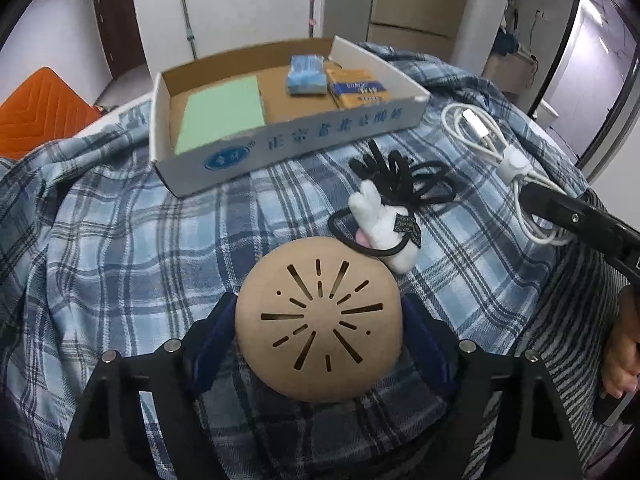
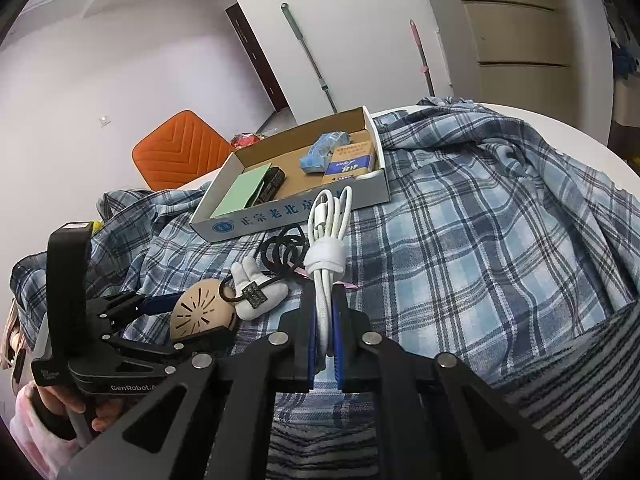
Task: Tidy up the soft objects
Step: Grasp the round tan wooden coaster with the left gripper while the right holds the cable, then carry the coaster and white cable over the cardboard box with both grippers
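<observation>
Left wrist – left hand-held gripper point(image 1: 318, 336) round smooth tan slotted dome point(image 1: 318, 320), pads touching – plaid cloth point(image 1: 120, 240) beneath

Your left tongs point(image 1: 319, 320) point steeply down, blue pads on both sides of the tan ball point(image 1: 319, 320), which fills the gap; I can't tell if they press on it. Your left hand point(image 2: 60, 412) is wrapped round the handle low in the right wrist view, pink sleeve at the wrist. Your right tongs point(image 2: 325, 312) angle down, fingers nearly together, clamped on the white cable bundle point(image 2: 326, 240).
</observation>
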`<state>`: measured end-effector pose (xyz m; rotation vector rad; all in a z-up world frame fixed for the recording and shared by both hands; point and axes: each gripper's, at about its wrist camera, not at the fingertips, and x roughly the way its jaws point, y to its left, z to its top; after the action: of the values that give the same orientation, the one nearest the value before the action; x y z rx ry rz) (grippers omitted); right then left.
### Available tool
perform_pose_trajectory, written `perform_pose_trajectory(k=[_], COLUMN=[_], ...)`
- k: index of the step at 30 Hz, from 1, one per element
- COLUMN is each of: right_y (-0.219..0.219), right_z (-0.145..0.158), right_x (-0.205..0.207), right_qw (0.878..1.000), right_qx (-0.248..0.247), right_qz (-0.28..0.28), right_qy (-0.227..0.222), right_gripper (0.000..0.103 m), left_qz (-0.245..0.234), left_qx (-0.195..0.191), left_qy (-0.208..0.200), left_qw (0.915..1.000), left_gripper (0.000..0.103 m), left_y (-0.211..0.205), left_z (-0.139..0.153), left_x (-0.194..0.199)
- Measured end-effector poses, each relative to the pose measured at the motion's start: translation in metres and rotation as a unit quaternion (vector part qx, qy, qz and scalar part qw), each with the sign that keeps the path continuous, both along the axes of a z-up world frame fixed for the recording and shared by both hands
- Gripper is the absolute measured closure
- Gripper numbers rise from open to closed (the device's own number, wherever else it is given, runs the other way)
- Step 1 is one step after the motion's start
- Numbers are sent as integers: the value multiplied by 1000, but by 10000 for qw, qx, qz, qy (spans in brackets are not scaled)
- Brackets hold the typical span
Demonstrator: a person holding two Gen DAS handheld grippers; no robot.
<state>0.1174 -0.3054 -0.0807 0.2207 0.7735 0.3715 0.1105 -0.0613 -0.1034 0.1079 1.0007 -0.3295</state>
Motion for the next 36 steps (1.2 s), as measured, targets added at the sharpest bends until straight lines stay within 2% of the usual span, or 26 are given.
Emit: perform_pose_trajectory(k=[5, 9, 16, 20, 24, 29, 31, 36], right_y=[1, 3, 5, 7, 11, 15, 16, 18], right_z=[1, 4, 9, 12, 14, 20, 26, 68], right_x=[-1, -5, -10, -14, -19, -23, -27, -38], right_qw=[9999, 9996, 9990, 9985, 9979, 9968, 9953, 9866], right_qx=[-111, -200, -228, -225, -246, -287, -373, -567], right_qz=[-70, -80, -38, -17, 29, 47, -15, -249], right_qy=[-43, -171, -376, -499, -601, -751, -893, -1508], right_gripper=[97, 97, 97, 97, 97, 97, 97, 97], left_qz=[87, 199, 389, 359, 496, 661, 754, 820], left_qx=[-107, -214, -382, -600, -462, -420, -423, -394], left_qy=[-547, -1057, -1490, -2064, -2608, -2852, -2982, -3322], left_qw=[9984, 9940, 9873, 9760, 9630, 9553, 9506, 9388], left_gripper=[21, 21, 21, 21, 21, 21, 21, 21], left_y=[6, 11, 23, 28, 26, 28, 29, 27], left_z=[14, 26, 40, 54, 66, 79, 95, 138], left_x=[-14, -23, -36, -54, -69, -78, -83, -92])
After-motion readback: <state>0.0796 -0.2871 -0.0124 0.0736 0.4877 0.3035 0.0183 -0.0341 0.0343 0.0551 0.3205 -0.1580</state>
